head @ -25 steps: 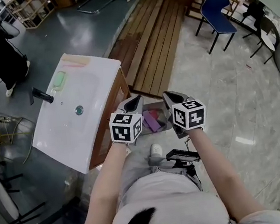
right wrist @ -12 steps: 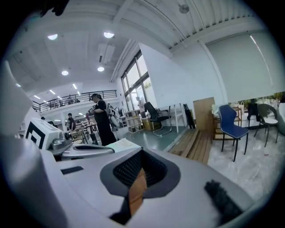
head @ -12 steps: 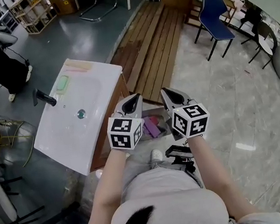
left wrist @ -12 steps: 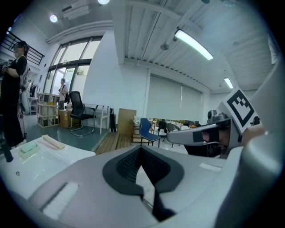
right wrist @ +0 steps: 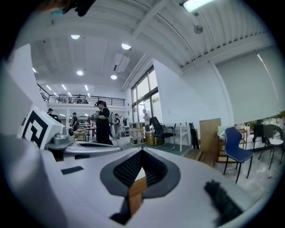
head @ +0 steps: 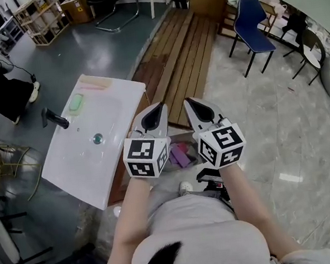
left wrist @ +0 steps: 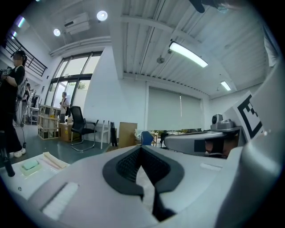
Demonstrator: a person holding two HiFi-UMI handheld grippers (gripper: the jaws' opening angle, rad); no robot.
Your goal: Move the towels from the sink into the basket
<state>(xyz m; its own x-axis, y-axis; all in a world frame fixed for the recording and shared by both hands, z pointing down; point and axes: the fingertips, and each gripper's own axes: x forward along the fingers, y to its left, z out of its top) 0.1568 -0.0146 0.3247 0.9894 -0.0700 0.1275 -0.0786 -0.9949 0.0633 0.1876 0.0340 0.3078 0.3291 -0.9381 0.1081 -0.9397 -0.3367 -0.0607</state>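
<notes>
both closed: left gripper [head: 160, 106], right gripper [head: 187, 102]

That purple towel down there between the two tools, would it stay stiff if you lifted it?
Probably not. The purple towel lies bunched in uneven folds, so it would likely droop from wherever it is pinched. It looks like soft cloth, so it is probably light and unlikely to roll or slip.

The purple towel [head: 182, 154] shows only partly, hidden behind the left tongs [head: 162, 105] and right tongs [head: 187, 100].

Sink [head: 88, 137] left of basket [head: 180, 137]; planks [head: 180, 55] behind.
</notes>
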